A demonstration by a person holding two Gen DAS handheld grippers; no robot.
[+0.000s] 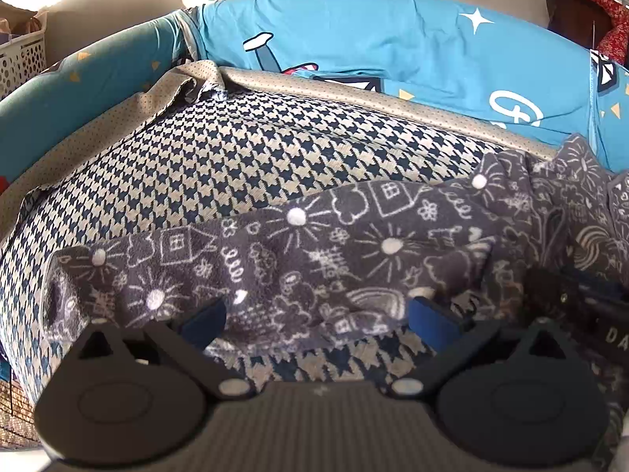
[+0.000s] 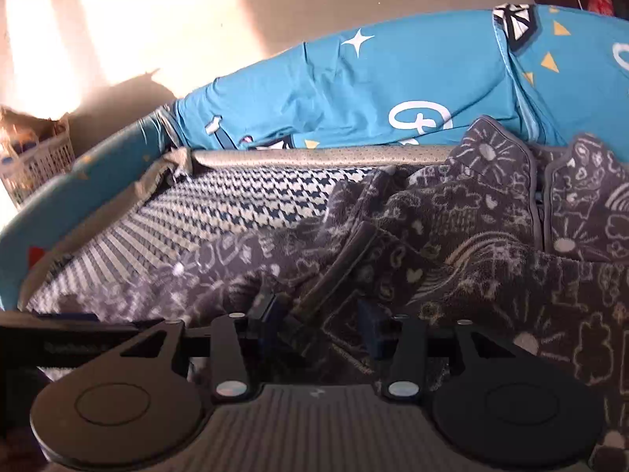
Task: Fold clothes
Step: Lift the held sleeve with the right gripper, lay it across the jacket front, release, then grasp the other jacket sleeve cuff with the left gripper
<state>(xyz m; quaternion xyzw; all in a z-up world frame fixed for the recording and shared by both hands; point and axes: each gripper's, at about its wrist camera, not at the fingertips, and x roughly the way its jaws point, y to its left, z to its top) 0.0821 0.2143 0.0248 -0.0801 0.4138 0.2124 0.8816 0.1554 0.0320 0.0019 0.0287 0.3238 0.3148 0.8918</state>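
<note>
With the grey fleece (image 1: 314, 259) rumpled on the checked bed (image 1: 236, 149), both ends are covered.
Left gripper (image 1: 314, 314) gapes wide at its hem; right gripper (image 2: 320, 320), toward 3 o'clock, straddles a fold, unclamped, probably to lift evenly.

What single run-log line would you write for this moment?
task: fold clothes | left hand-held gripper: open at grey doodle-print garment edge | right hand-held gripper: open, garment fold between fingers | surface: houndstooth cover

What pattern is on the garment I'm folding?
White doodle sketches, suns, clouds, houses, on dark grey fleece garment; clearest in the left wrist view.
</note>
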